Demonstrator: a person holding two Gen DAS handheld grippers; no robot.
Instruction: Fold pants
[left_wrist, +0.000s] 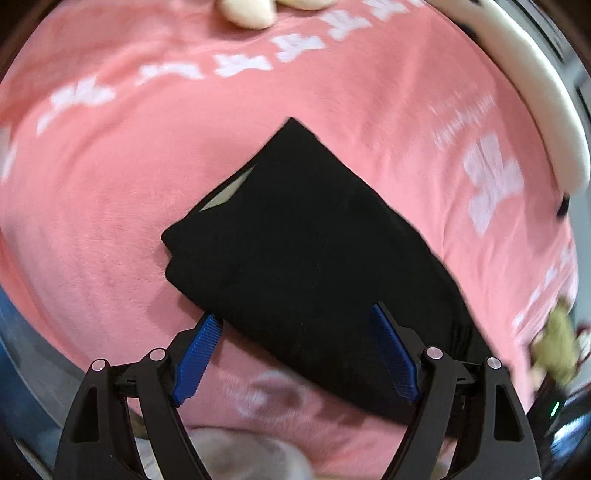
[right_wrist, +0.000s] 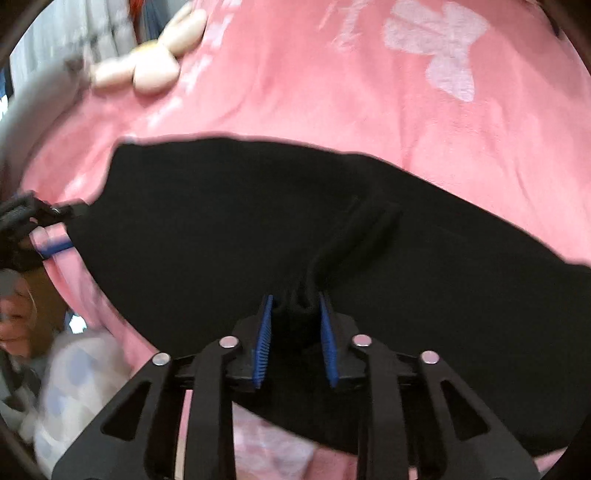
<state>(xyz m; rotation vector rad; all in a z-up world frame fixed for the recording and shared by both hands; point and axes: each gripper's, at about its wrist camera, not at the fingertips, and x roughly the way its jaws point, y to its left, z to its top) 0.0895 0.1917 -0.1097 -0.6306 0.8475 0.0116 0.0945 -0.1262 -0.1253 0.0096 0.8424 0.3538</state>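
Observation:
Black pants (left_wrist: 306, 251) lie folded into a compact bundle on a pink blanket (left_wrist: 110, 192). My left gripper (left_wrist: 295, 321) is open, its blue pads (left_wrist: 195, 358) on either side of the bundle's near edge without clamping it. In the right wrist view the pants (right_wrist: 221, 221) spread wide across the blanket (right_wrist: 332, 92). My right gripper (right_wrist: 296, 306) is shut on a bunched fold of the pants at their near edge. The left gripper shows at the far left edge of that view (right_wrist: 55, 229), next to the pants' end.
A cream plush toy (right_wrist: 147, 62) lies at the blanket's far side. A white rim (left_wrist: 535, 92) borders the bed on the right in the left wrist view. A small olive toy (left_wrist: 557, 350) sits at the right edge. A white and blue patterned cloth (right_wrist: 81, 380) lies below left.

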